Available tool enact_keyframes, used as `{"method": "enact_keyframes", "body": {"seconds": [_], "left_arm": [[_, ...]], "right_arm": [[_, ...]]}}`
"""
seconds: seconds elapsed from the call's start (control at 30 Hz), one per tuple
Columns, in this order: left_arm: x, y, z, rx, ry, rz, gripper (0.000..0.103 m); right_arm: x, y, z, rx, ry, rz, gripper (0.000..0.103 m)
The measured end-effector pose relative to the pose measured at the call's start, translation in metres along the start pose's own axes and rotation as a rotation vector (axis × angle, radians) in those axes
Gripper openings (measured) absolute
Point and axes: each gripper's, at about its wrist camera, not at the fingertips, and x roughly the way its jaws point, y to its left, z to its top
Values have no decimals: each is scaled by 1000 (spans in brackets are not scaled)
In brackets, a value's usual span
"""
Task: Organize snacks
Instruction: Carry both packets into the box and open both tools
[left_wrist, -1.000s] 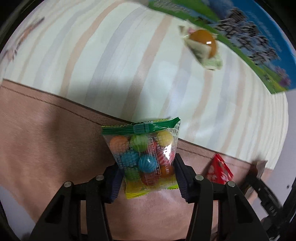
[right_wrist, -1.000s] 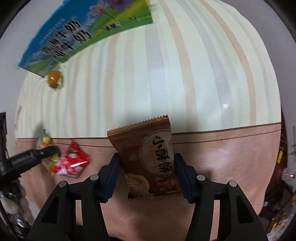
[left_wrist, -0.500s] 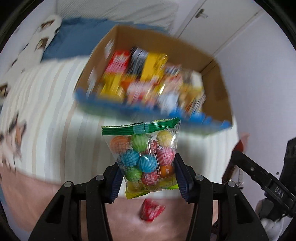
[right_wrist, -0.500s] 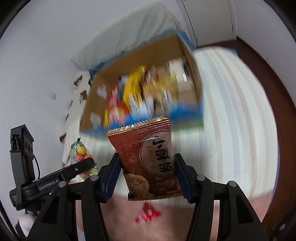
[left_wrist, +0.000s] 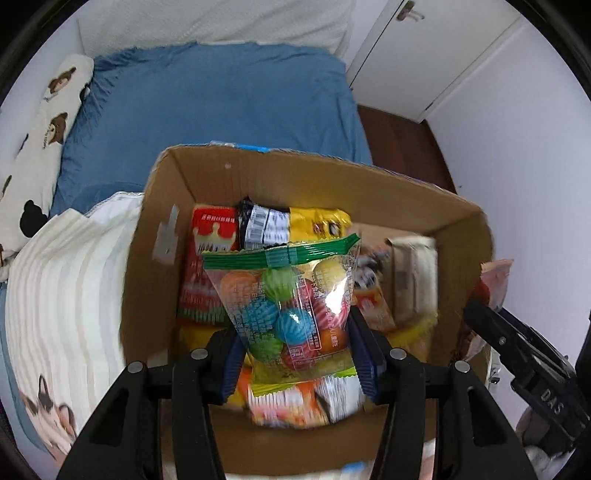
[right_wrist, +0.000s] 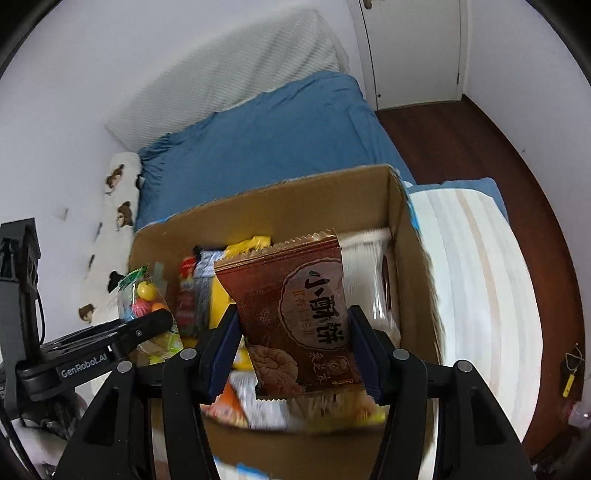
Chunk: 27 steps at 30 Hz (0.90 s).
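Clearly, from the left wrist view, we have the left gripper (left_wrist: 295, 354) clamped on the candy-ball bag (left_wrist: 291, 306), its two fingers (left_wrist: 231, 360) pressing the lower flanks of the pack. The bag stands upright between them, long axis running straight out along the fingers, green sealed strip pointing away from us and yellow bottom seam nearest the wrist. It hangs directly over the open cardboard box (left_wrist: 155, 258), which sits on the striped bed cover (left_wrist: 70, 288) and is already crowded with packets. So the drop spot lies straight below and slightly ahead of the fingers; we judge a short lowering and a release is what remains for this arm. At the right edge the other gripper's tool body shows, close beside the box wall

Next, from the right wrist view, the right gripper (right_wrist: 293, 349) is shut on the brown biscuit packet (right_wrist: 295, 314), again upright, serrated top edge pointing away, long axis along the fingers (right_wrist: 225, 343). It too hovers above the box (right_wrist: 410, 236), toward its right half. The left gripper (right_wrist: 110, 350) shows at the left, its bag (right_wrist: 142, 295) over the box's left side. Both arms seem equally near; we cannot tell which sits lower
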Motion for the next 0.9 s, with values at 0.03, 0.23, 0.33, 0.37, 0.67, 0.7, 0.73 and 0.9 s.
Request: {"method": "enact_keyframes", "body": {"seconds": [0.03, 0.23, 0.33, 0.37, 0.67, 0.7, 0.73, 0.9], "left_arm": [[9, 1, 7, 0, 15, 2, 49], [52, 9, 34, -15, 86, 6, 50], [60, 12, 40, -36, 90, -19, 61], [61, 13, 41, -39, 87, -15, 73], [61, 10, 29, 9, 60, 42, 96], [59, 9, 27, 11, 59, 43, 96], [58, 9, 24, 12, 57, 42, 96], [38, 2, 4, 41, 8, 54, 96]], "right_arm": [[9, 1, 7, 4, 6, -7, 60], [63, -4, 32, 38, 78, -41, 61], [89, -10, 39, 54, 127, -75, 74], [92, -10, 40, 50, 126, -72, 77], [95, 3, 34, -5, 123, -95, 95], [92, 4, 31, -10, 120, -104, 97], [89, 4, 28, -14, 116, -108, 97], [75, -3, 15, -20, 114, -125, 97]]}}
